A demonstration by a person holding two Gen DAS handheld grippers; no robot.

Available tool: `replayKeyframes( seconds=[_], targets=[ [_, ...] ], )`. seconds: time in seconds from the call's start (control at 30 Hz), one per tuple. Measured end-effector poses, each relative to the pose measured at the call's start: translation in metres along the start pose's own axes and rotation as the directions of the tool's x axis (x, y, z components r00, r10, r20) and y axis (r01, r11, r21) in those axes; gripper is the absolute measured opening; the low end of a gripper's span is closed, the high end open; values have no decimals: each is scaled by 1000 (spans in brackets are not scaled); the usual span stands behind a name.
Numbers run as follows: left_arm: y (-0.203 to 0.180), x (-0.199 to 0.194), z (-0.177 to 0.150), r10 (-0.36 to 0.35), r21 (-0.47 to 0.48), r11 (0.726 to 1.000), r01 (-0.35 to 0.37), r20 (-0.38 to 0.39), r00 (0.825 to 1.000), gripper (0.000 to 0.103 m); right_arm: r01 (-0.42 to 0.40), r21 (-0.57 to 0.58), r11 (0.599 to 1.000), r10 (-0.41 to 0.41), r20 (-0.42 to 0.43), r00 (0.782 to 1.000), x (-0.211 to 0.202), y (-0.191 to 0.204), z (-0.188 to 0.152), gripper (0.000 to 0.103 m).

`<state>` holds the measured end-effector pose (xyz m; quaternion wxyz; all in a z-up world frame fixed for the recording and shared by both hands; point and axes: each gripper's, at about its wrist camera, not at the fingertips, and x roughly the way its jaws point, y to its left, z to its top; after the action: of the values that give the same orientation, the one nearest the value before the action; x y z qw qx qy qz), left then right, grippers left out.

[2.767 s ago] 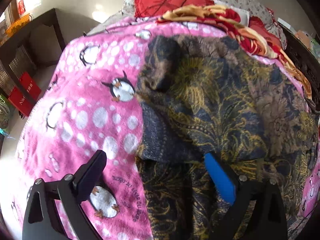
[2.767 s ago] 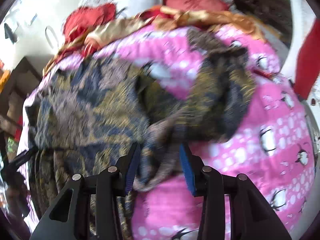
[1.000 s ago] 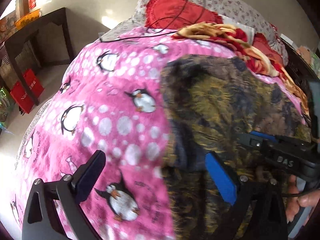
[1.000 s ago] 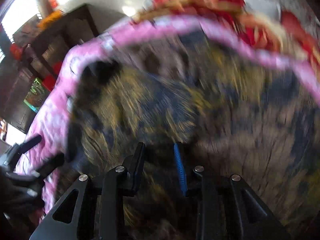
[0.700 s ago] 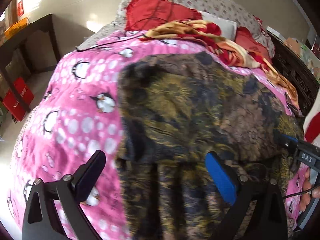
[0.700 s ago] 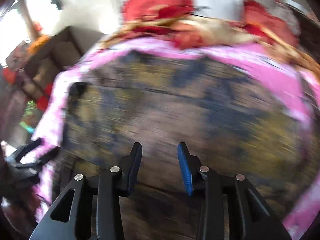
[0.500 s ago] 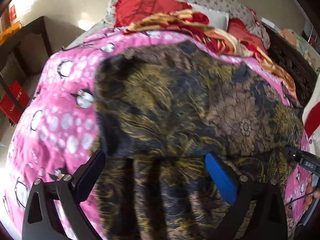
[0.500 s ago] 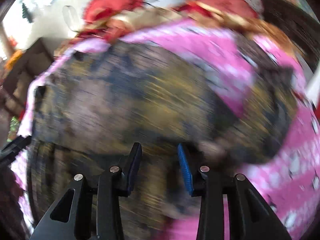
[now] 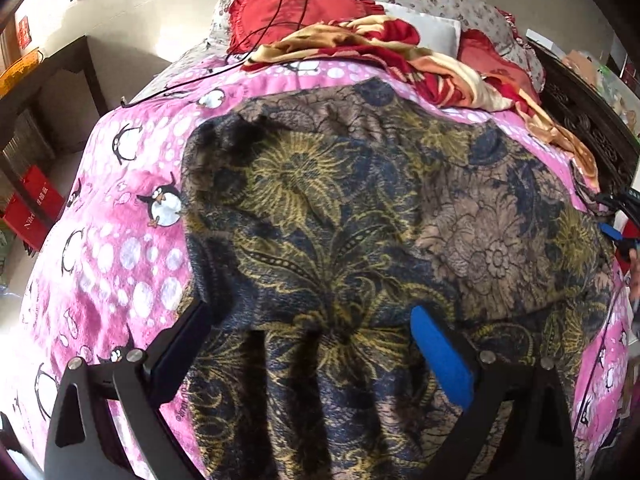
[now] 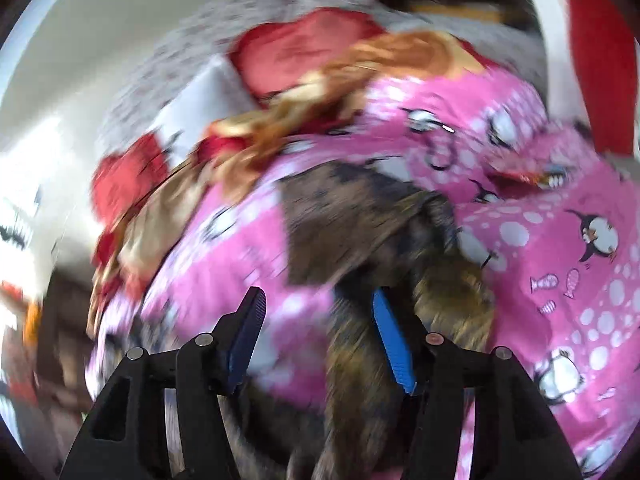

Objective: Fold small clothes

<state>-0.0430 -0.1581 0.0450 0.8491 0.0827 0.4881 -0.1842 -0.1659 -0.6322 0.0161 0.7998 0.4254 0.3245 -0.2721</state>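
A dark garment with a navy, gold and brown flower print point(image 9: 340, 240) lies spread on a pink penguin blanket point(image 9: 120, 248), its upper part folded down over the lower part. My left gripper point(image 9: 312, 344) is open and empty, hovering over the garment's near middle. In the right wrist view, which is motion-blurred, my right gripper point(image 10: 320, 320) is open and empty above the blanket point(image 10: 560, 260), with the garment's right end point(image 10: 360, 220) beyond and under its blue fingertip point(image 10: 392, 344). The right gripper also shows at the right edge of the left wrist view point(image 9: 620, 220).
A crumpled red and gold cloth point(image 9: 400, 52) and red pillows point(image 9: 288, 12) lie at the head of the bed. A black cable point(image 9: 256, 40) runs across the blanket's far left. A dark wooden table point(image 9: 44, 92) and red boxes point(image 9: 32, 208) stand left of the bed.
The right gripper swept from left to right across the garment, let go and opened wider near its right end. The garment's top part now lies folded down. The left gripper stayed open.
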Motion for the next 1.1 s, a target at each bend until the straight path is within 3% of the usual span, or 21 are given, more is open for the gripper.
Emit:
replayKeyframes(
  seconds=[0.07,0.1,0.13,0.17,0.23,0.33,0.5,0.63,0.67,0.7,0.77,0.83,0.93,1.1],
  targets=[
    [1,2,-1,7,4,1000,-7,-8,1000,102,-35,13,999,35,-3,999,11,-3,10,53],
    [1,3,-2,14,9,1000,-14,-11,1000,102,-46,-4,999,45,-4,999,15,2,9,28],
    [2,3,-3,19,13,1000,-19,-12,1000,102,-30,-39,999,30,-5,1000,14,7,11,15],
    [2,3,-4,23,15,1000,-22,-13,1000,102,-14,-67,998,14,7,1000,8,11,12,9],
    [4,1,-4,20,13,1000,-20,-9,1000,102,-72,-132,989,76,23,997,-16,19,12,8],
    [9,-6,-3,15,4,1000,-15,7,1000,102,-168,-275,947,167,-29,986,-56,39,5,7],
    [25,-25,4,9,-37,999,-7,54,999,102,-345,-533,773,296,-177,938,-149,90,-12,8],
    [41,-42,8,5,-70,998,1,90,996,102,-470,-652,594,358,-309,881,-199,148,-40,8],
    [45,-46,8,8,-75,997,-1,98,995,102,-531,-663,528,385,-370,846,-208,168,-51,8],
    [49,-50,9,10,-77,997,-2,104,995,102,-565,-663,490,396,-408,823,-210,179,-57,8],
    [59,-56,8,19,-79,997,-9,117,993,102,-652,-654,384,398,-520,756,-209,214,-80,8],
    [69,-61,8,41,-84,996,-31,130,991,102,-689,-643,333,369,-584,723,-195,238,-99,8],
    [88,-64,5,66,-113,992,-50,136,989,102,-691,-629,356,261,-643,720,-140,281,-128,8],
    [106,-58,3,25,-175,984,-5,114,993,102,-652,-583,485,100,-703,704,-5,328,-186,12]
  ],
)
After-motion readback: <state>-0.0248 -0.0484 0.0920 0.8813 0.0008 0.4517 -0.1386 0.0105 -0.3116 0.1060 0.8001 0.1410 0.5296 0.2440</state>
